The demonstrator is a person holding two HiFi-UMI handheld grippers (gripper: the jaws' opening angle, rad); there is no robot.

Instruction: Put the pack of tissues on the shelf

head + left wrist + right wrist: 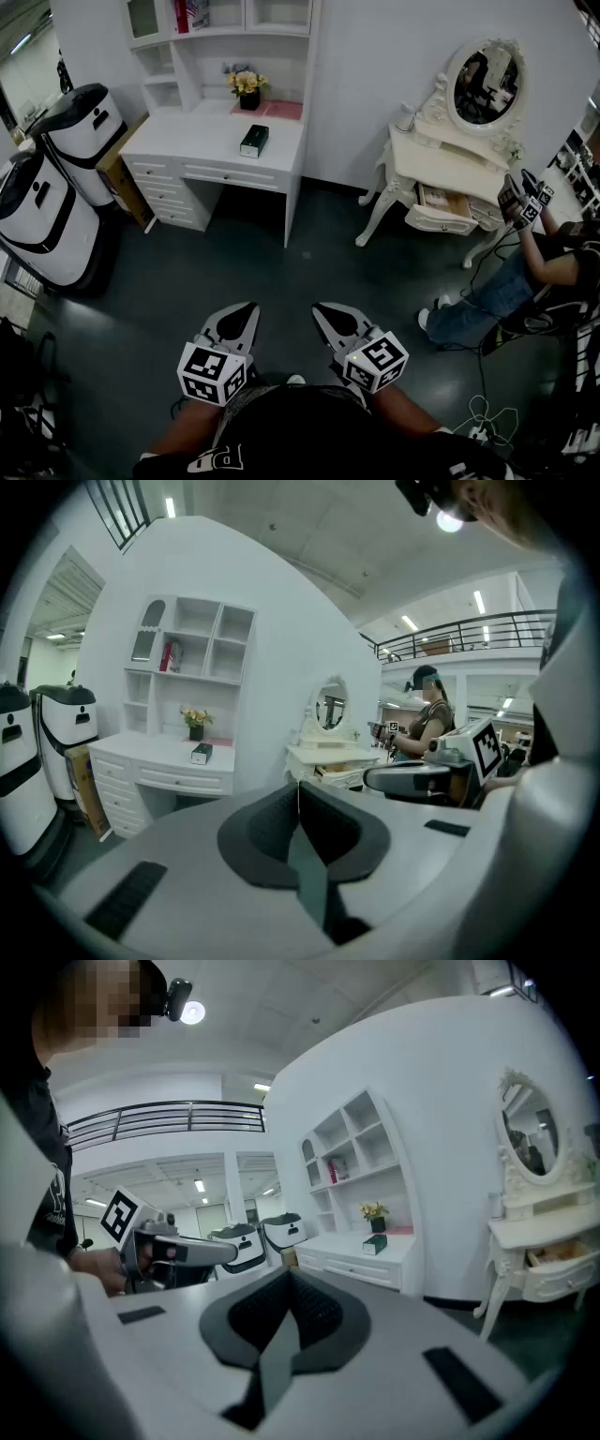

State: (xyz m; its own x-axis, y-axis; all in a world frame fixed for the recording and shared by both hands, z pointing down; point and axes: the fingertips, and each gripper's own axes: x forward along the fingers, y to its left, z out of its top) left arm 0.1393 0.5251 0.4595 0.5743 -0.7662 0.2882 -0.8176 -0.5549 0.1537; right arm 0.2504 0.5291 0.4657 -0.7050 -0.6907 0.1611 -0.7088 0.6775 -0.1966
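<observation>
Two units report closed: the left hand-held gripper [246, 313] and the right hand-held gripper [324, 313] each have their jaws pressed together with nothing between them. I hold both low in front of me, over the dark floor [281, 262]. I judge the task not yet begun. The pack of tissues [254, 141], a dark green box, lies on the white tabletop [187, 141], well apart from both units and just in front of a pot of yellow flowers [247, 86]. Remaining steps: approach, grasp the pack, and raise it to the shelf [225, 36] above the tabletop. One upper shelf compartment holds red books [181, 14]; I cannot see fully into the others. To the right, the dressing table [450, 155] has one drawer [441, 200] pulled open; I cannot make out its contents.
</observation>
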